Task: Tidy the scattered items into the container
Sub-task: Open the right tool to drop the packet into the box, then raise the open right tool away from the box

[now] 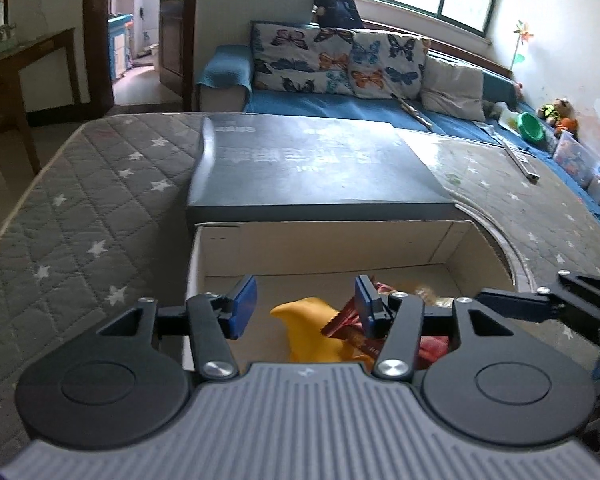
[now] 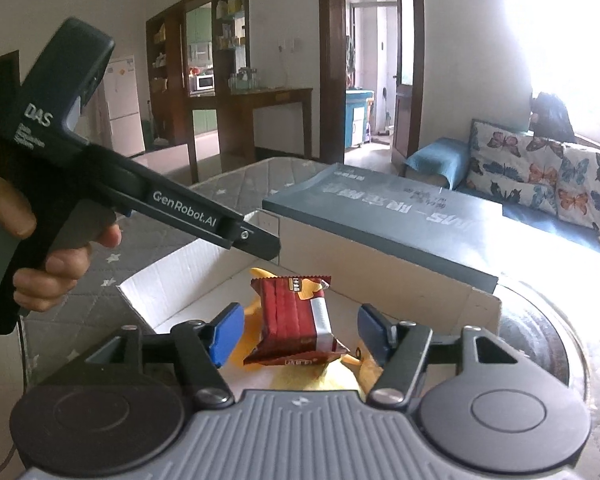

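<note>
Both grippers are over the box (image 2: 172,280), which stands open on the quilted table (image 1: 80,200), right against a dark lid (image 1: 312,164) behind it. Your right gripper (image 2: 300,330) has its blue pads wide apart, and the red snack pack (image 2: 296,320) sits between them without touching either pad; you can see free space on both sides of it. It is tilted, with its crimped upper edge away from the camera, and it seems to rest on yellow items in the box, though I cannot tell if it fully lies there. Your left gripper (image 1: 306,306) is also open wide and holds nothing. Below it, in the box, lie a yellow item (image 1: 312,328) and red packs (image 1: 352,332), one just beside the right pad (image 1: 366,300). In the right wrist view your left hand (image 2: 48,248) holds the grip of the left tool, whose tip points over the far wall of the box. A sofa (image 1: 340,80) with butterfly cushions stands behind the table.
</note>
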The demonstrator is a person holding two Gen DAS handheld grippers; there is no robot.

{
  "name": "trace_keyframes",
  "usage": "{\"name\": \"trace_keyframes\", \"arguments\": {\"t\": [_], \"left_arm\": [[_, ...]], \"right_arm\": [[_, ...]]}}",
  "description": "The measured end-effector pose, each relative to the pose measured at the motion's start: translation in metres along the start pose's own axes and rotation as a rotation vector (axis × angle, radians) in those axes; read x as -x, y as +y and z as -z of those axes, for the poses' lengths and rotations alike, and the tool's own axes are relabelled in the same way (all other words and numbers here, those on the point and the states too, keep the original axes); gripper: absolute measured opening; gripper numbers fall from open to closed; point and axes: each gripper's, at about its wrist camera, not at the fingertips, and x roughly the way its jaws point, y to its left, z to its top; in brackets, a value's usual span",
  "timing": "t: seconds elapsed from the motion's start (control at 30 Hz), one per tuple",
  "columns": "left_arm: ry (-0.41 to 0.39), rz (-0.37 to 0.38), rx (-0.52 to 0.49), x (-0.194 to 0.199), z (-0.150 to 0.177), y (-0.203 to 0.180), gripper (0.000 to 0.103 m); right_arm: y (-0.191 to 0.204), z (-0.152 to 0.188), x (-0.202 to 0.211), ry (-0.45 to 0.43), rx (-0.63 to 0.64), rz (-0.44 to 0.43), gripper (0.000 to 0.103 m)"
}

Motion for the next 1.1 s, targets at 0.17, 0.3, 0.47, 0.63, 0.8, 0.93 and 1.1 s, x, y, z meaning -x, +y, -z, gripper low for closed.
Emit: {"name": "trace_keyframes", "arguments": {"t": [0.17,0.3,0.47,0.63,0.8,0.93,1.1], "left_arm": [[-0.030,-0.054,0.028,0.016,0.005,0.009,0.054],[-0.062,-0.109,0.056,0.031,0.010,0.020,0.056],[-0.102,-0.177,0.090,0.049,0.018,0.035,0.057],[-0.112,-0.260,0.117,0.065,0.028,0.052,0.057],[-0.090,-0.312,0.141,0.069,0.039,0.065,0.057],[-0.071,-0.339,0.153,0.070,0.046,0.070,0.058],[-0.049,-0.365,0.158,0.072,0.054,0.072,0.059]], "right_arm": [[-0.002,0.003,0.017,-0.018,-0.006,0.013,0.071],[-0.006,0.008,0.034,-0.040,-0.021,0.034,0.071],[-0.021,0.015,0.063,-0.087,-0.081,0.086,0.073],[-0.041,0.027,0.086,-0.096,-0.134,0.173,0.079],[-0.058,0.040,0.096,-0.072,-0.173,0.238,0.080],[-0.068,0.048,0.093,-0.046,-0.208,0.262,0.081],[-0.070,0.053,0.082,-0.021,-0.218,0.279,0.084]]}}
